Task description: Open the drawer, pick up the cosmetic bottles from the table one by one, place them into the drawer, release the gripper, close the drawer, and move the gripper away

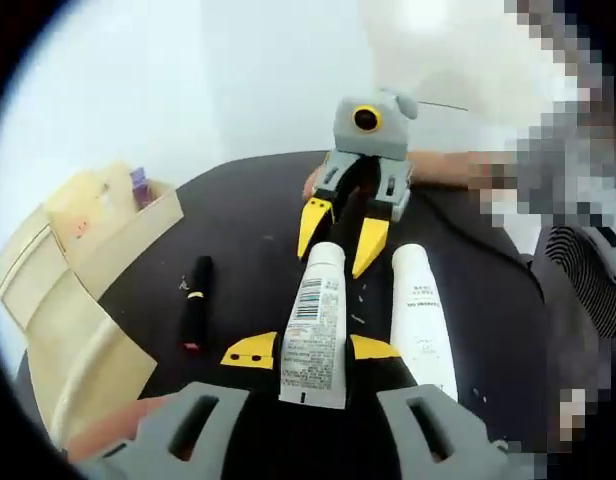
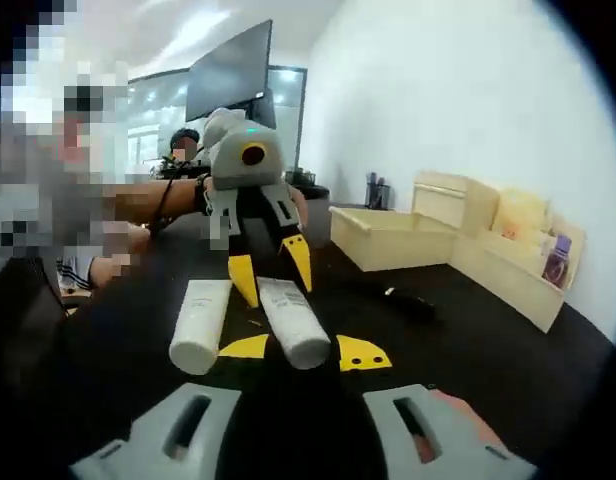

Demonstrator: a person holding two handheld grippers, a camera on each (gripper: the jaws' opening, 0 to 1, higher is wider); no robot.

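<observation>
A white tube with a barcode (image 1: 313, 330) lies on the black table (image 1: 488, 300), and both grippers straddle it from opposite ends. My left gripper (image 1: 312, 349) is open, its yellow pads (image 1: 250, 350) close beside the tube's crimped end. My right gripper (image 2: 304, 350) is open around the capped end of the same tube (image 2: 293, 320). It faces me in the left gripper view as the right gripper (image 1: 342, 235). A second white tube (image 1: 423, 315) lies alongside. A black lipstick (image 1: 196, 300) rests nearer the beige drawer unit (image 1: 78, 260), whose drawer (image 2: 388, 240) stands pulled out.
A small purple item (image 2: 555, 262) stands in the beige organiser (image 2: 508, 265). A person's hand (image 1: 443, 168) holds the right gripper at the table's far side. A dark monitor (image 2: 228, 70) and seated people are behind the table.
</observation>
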